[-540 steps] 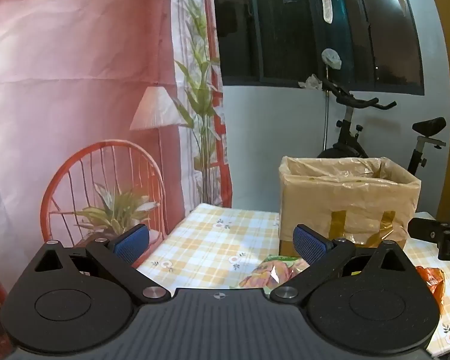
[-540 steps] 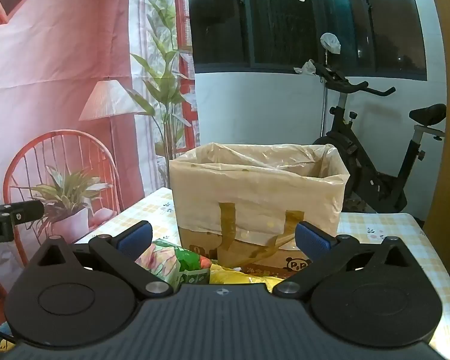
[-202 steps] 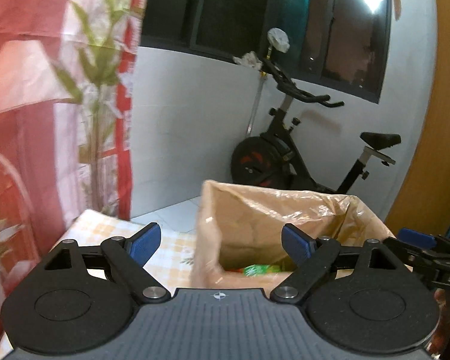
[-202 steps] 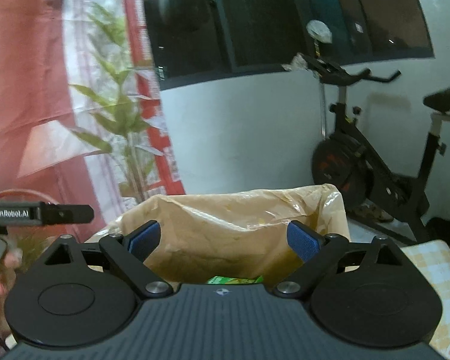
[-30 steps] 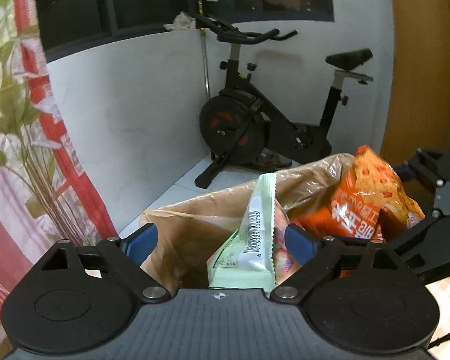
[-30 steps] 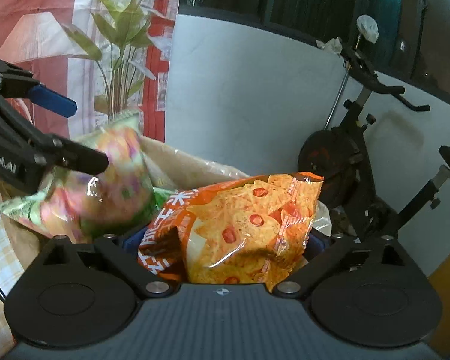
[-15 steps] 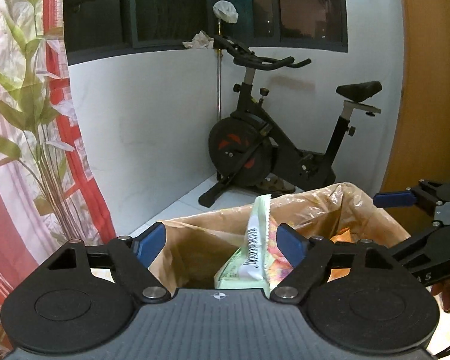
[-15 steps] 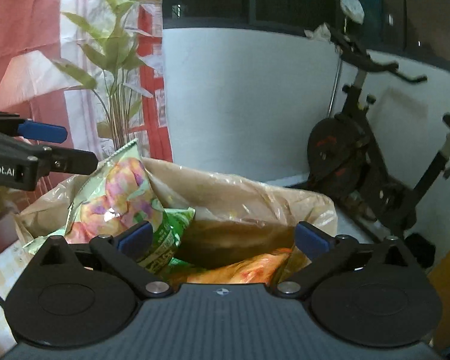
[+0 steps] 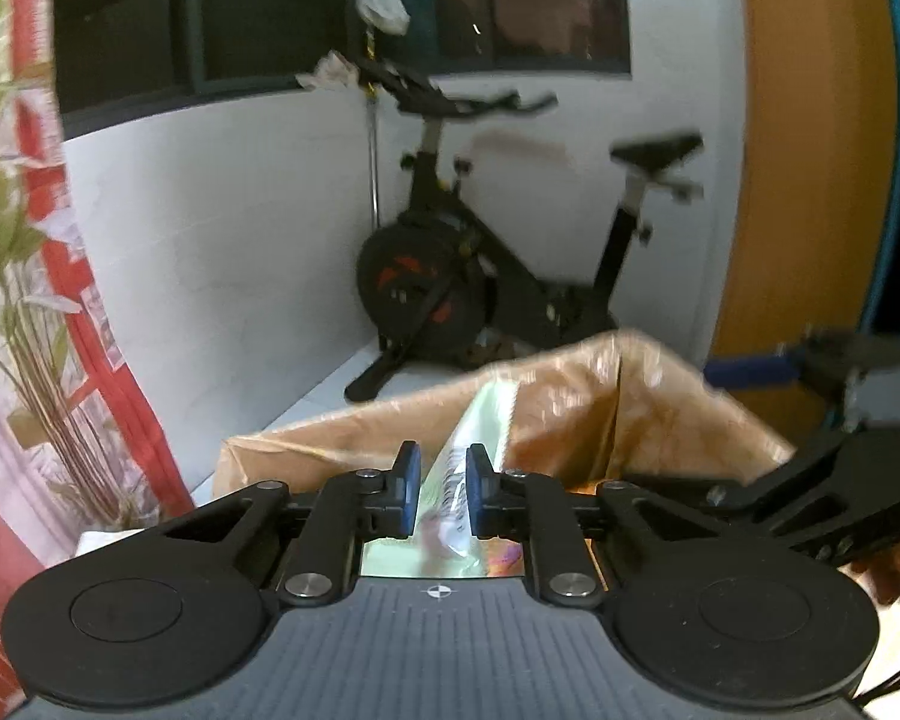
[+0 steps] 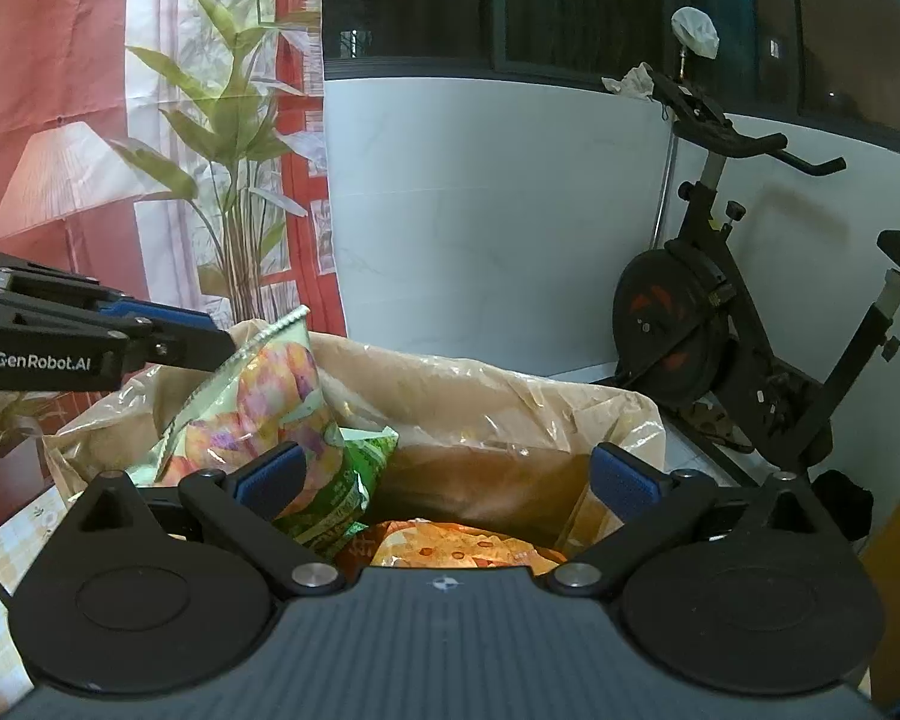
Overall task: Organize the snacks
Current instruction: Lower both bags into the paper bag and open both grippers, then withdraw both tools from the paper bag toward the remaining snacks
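Over the bag, your left gripper was clamped on the green snack pack, held upright in the opening. Your right gripper hung wide open above the orange chip pack lying inside.

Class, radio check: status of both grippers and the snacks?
Left gripper shut on green bag above box. Right gripper open, empty. Orange bag in box. Nothing blocking.

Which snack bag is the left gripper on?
Find the plastic-lined cardboard box before the exercise bike. The pale green snack bag stands upright at its left side, the left gripper closed around its edge. The orange chip bag lies flat below.
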Tool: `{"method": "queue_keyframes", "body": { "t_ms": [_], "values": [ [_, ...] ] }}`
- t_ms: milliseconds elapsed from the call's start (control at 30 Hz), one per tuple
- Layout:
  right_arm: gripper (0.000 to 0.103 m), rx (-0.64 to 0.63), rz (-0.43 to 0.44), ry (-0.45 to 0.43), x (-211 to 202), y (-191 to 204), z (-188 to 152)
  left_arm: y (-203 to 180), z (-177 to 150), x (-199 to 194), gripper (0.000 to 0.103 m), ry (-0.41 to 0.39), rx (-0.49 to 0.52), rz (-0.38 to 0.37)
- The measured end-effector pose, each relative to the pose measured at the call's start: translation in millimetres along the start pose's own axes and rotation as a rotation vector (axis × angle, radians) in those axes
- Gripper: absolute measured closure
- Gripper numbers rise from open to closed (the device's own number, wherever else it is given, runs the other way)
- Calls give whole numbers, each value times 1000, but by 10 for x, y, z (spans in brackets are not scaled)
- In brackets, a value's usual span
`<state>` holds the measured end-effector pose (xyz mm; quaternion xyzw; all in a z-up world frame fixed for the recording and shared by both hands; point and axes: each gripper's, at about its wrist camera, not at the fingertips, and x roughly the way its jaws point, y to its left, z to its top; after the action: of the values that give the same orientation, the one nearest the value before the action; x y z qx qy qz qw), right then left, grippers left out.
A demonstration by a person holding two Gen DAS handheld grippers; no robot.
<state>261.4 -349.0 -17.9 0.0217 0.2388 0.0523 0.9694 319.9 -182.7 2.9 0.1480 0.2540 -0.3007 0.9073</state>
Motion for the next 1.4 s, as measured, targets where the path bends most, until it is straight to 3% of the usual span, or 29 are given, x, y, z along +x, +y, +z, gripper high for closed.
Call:
{"method": "queue_keyframes", "body": {
  "t_ms": [100, 167, 300, 400, 567, 833, 1100, 1400],
  "values": [
    [0, 10, -4, 6, 10, -22, -15, 24, -60, 228, 86, 94, -1, 35],
    [0, 22, -6, 11, -1, -50, -43, 107, -99, 351, 86, 143, -14, 104],
    [0, 22, -3, 19, -30, -64, -75, 312, -165, 395, 86, 175, -55, 177],
    [0, 27, -3, 17, -63, -77, -87, 423, -161, 245, 83, 136, -108, 127],
    [0, 49, 10, -2, -163, -87, -118, 472, -210, -209, 52, -2, -153, 85],
    [0, 48, 65, -92, -556, 7, -257, 374, -511, -916, 43, -135, -195, 69],
    [2, 70, 74, -119, -863, 154, -550, 300, -1031, -1226, 42, -125, -250, 92],
    [8, 70, 70, -80, -904, 380, -1034, 281, -1631, -1123, 42, -46, -351, 131]
  ]
}}
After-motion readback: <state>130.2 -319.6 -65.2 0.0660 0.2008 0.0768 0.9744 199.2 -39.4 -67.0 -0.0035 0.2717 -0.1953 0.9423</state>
